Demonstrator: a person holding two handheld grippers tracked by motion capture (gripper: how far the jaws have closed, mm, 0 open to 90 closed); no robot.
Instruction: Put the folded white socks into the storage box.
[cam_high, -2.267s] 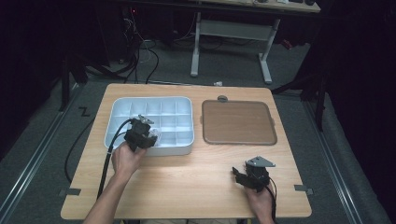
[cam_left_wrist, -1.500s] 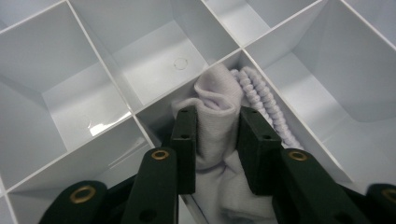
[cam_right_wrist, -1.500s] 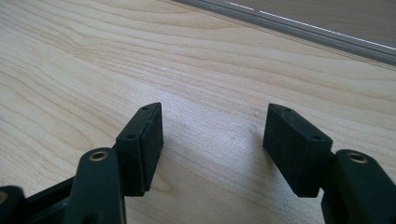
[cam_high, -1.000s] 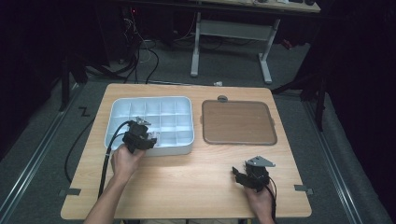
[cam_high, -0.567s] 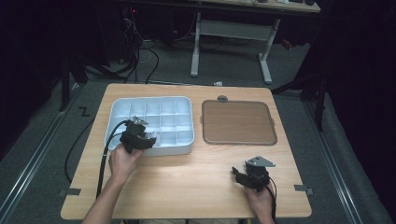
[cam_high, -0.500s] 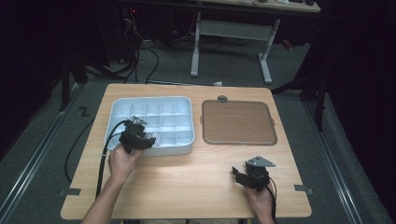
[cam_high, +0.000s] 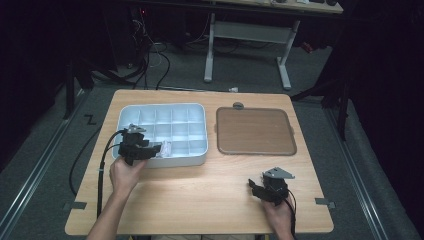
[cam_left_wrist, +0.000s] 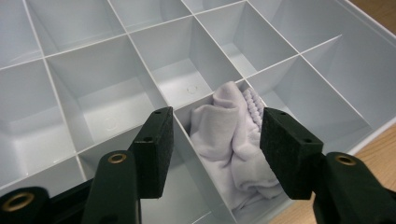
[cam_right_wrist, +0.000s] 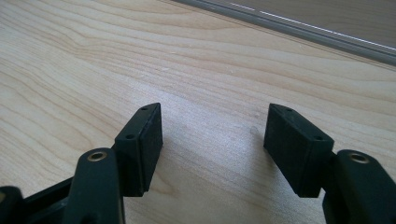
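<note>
- The left gripper (cam_left_wrist: 215, 140) is hovering over the near row of the white compartment tray (cam_high: 197, 112), its jaws spread and having just been opening; the crumpled white cloth (cam_left_wrist: 231, 144) is lying between them in a near compartment, and neither pad is pressing on it.
- The cloth is bunching above the divider on one side, so a fold is likely snagging on a pad as the gripper is lifting away, which would be dragging the cloth back out.
- The left pad is sitting right over a divider wall, so any dip is risking a knock that would be shifting the light tray on the table (cam_high: 200, 190).
- The right gripper (cam_right_wrist: 212, 140) is resting near the wooden tabletop with its jaws spread and nothing between them, well apart from the tray and the brown mat (cam_high: 255, 131), so it is posing little risk.
</note>
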